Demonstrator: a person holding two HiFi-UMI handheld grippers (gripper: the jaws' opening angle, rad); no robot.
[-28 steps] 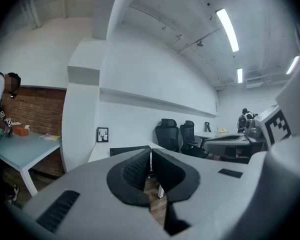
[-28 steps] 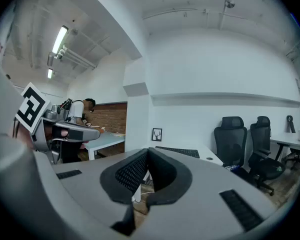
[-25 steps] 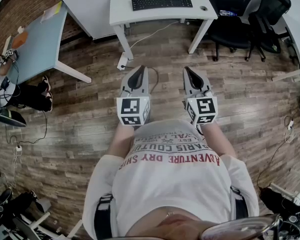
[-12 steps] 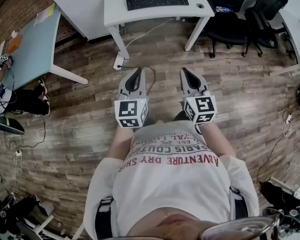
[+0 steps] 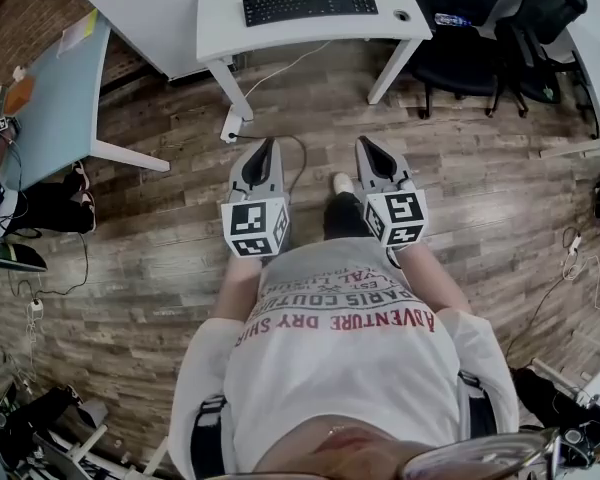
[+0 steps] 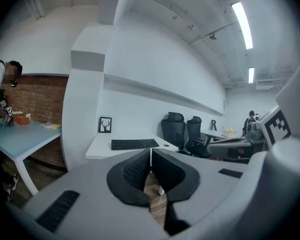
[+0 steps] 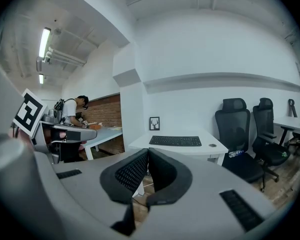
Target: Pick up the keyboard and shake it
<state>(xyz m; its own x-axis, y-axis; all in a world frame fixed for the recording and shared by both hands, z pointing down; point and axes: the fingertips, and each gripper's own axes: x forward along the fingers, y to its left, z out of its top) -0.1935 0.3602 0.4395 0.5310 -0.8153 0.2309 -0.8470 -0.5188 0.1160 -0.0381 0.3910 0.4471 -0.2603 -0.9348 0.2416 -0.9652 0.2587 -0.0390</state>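
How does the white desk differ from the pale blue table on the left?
Top: the white desk is white, the pale blue table blue-grey.
Load: the desk carries a black keyboard; the table a yellow paper and an orange item.
Place: the desk is top centre in the head view, the table at far left by the brick wall.
Shared: white legs.

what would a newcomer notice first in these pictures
Two grey grippers are held out side by side over the wooden floor: the left gripper and the right gripper, each with a square-marker cube, and both with fingers closed on nothing. Ahead of them a black keyboard lies untouched on a white desk, with black office chairs to its right.
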